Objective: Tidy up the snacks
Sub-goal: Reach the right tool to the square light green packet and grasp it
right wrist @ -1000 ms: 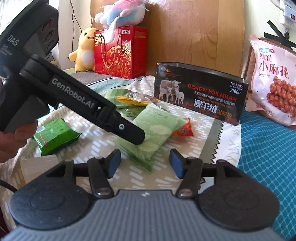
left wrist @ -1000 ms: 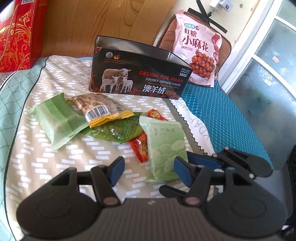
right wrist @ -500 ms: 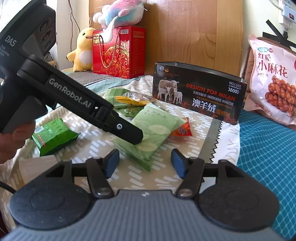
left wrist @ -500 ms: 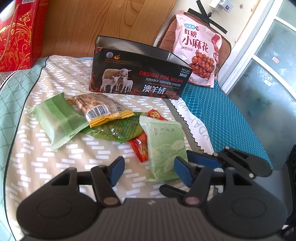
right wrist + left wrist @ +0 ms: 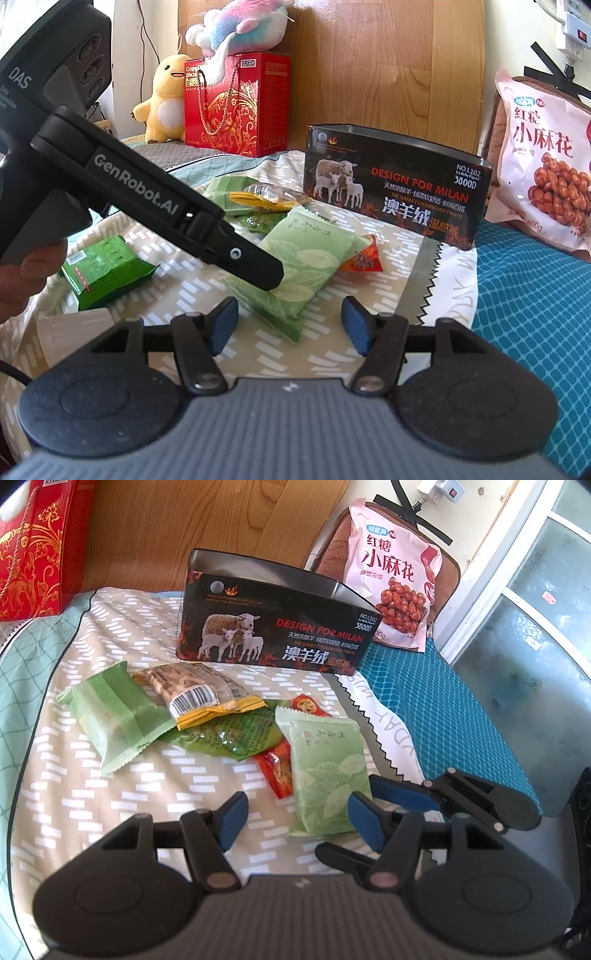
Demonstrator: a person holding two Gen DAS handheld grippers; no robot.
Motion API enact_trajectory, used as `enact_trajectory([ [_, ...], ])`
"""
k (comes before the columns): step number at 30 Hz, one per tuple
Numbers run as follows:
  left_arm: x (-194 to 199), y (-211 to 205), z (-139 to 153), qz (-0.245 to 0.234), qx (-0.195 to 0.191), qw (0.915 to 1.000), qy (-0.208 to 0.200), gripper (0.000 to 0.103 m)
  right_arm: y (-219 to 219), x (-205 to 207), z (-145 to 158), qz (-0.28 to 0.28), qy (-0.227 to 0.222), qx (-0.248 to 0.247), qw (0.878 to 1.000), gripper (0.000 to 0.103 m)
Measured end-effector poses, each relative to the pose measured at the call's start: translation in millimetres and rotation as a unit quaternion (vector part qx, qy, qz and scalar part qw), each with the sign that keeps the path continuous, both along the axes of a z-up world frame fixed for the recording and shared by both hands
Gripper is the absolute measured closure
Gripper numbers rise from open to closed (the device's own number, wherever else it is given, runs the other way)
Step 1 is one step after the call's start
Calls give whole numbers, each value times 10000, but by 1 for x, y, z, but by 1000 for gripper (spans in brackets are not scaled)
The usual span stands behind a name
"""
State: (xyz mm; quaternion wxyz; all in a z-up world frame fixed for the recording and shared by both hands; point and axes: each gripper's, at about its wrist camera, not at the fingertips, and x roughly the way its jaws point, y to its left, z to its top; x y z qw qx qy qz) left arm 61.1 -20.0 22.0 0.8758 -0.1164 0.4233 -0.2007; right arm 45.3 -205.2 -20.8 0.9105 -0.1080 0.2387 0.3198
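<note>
Several snack packets lie in a loose pile on a patterned cloth: a pale green leaf-print packet [image 5: 325, 771] [image 5: 306, 258], a red packet [image 5: 277, 768] partly under it, a dark green packet [image 5: 229, 734], a barcode packet with yellow ends [image 5: 199, 696] and a green striped packet [image 5: 114, 716]. An open black tin [image 5: 273, 627] [image 5: 395, 192] stands behind them. My left gripper [image 5: 295, 821] is open, low over the near end of the leaf-print packet. My right gripper [image 5: 290, 326] is open and empty, just in front of the same packet.
A pink bag of fried twists [image 5: 395, 587] leans at the back right on a blue mesh mat [image 5: 443, 720]. A red gift box [image 5: 236, 103] and plush toys [image 5: 162, 99] stand at the back left. A green boxed snack [image 5: 107, 271] lies left.
My right gripper has shifted slightly, and the view has edged a little closer to the leaf-print packet. The left gripper has stayed put.
</note>
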Motion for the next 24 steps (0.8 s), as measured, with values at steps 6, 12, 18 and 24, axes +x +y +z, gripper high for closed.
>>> enact_trajectory([
  [6, -5, 8, 1, 22, -105, 9999, 37, 41, 1, -3, 0, -25, -70, -54, 10000, 39],
  [12, -7, 13, 4, -30, -296, 9995, 50, 41, -3, -8, 0, -40, -89, -6, 10000, 40],
  [18, 8, -5, 1, -261, -167, 9995, 105, 49, -2, 0, -1, 33, 80, 48, 10000, 47],
  [24, 9, -18, 7, -500, 10, 9987, -3, 63, -2, -3, 3, 132, -92, 73, 9998, 70],
])
